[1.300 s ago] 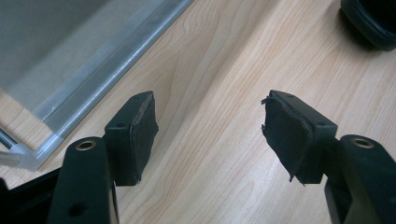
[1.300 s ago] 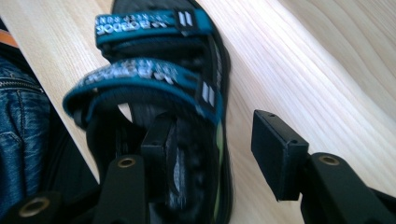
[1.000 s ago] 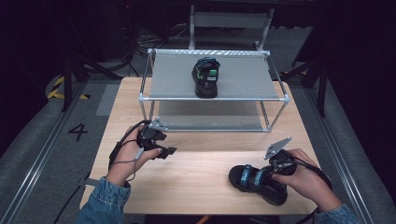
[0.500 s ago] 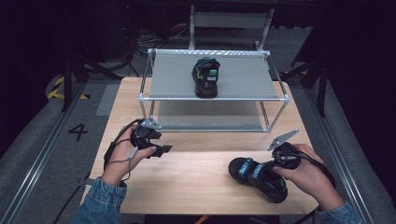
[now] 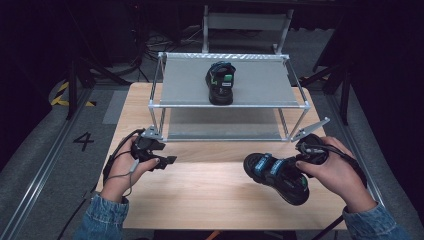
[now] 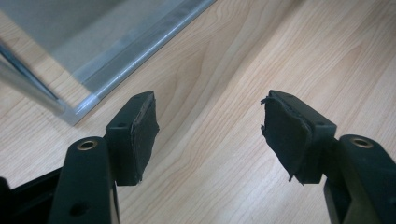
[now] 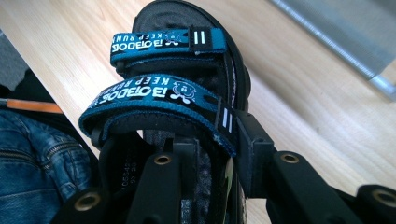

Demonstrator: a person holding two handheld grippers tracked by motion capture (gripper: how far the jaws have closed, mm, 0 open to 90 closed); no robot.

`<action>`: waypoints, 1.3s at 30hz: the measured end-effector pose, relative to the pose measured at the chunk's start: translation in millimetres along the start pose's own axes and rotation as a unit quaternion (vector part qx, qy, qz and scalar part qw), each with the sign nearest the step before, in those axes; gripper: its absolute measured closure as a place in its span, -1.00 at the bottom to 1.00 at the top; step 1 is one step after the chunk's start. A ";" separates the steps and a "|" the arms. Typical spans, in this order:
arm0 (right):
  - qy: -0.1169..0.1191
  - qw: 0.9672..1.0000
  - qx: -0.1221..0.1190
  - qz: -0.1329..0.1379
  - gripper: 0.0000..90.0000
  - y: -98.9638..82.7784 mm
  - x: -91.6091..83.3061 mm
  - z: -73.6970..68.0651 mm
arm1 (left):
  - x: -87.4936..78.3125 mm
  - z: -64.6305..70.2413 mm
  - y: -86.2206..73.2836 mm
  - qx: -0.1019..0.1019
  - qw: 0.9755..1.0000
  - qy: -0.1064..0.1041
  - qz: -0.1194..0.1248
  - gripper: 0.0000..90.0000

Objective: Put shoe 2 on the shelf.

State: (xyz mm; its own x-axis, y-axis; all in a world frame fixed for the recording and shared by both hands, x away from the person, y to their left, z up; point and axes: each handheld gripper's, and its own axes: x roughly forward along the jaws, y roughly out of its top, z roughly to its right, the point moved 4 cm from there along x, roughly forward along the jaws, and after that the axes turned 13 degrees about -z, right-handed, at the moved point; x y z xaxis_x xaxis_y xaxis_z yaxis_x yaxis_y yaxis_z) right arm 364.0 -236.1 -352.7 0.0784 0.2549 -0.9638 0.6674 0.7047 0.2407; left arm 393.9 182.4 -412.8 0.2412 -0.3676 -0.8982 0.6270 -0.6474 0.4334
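Since a second ago the right gripper [image 5: 306, 159] has drawn the sandal [image 5: 275, 176] it clamps slightly outward along the table [image 5: 210, 200], suggesting a lift toward the rack [image 5: 260, 85] beyond it, where the matching sandal [image 5: 220, 82] sits. The left gripper [image 6: 210, 130] hangs open, empty. The gripped sandal's heel stays hidden behind the jaws.

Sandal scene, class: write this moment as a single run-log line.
right gripper: shut on sandal on table | left gripper: open, over bare table | second sandal: on rack top shelf
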 end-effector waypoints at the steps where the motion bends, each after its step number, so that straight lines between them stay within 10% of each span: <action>1: 0.001 1.000 0.002 0.002 0.62 3.4 -5.4 0.5 | -0.2 -0.4 -1.2 -0.002 1.000 -0.001 0.001 -0.21; 39: 0.007 0.998 0.030 0.047 0.62 97.0 -100.4 19.3 | -3.6 -15.9 -51.7 -0.052 0.998 0.022 -0.018 -0.19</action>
State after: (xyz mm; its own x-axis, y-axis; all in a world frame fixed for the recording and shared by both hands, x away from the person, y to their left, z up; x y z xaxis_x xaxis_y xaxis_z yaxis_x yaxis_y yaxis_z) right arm 435.1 -206.2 -234.8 0.1326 0.3278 -0.9354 0.7014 0.6357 0.3222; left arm 372.4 227.8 -433.1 0.2486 -0.3148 -0.9160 0.7087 -0.5855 0.3936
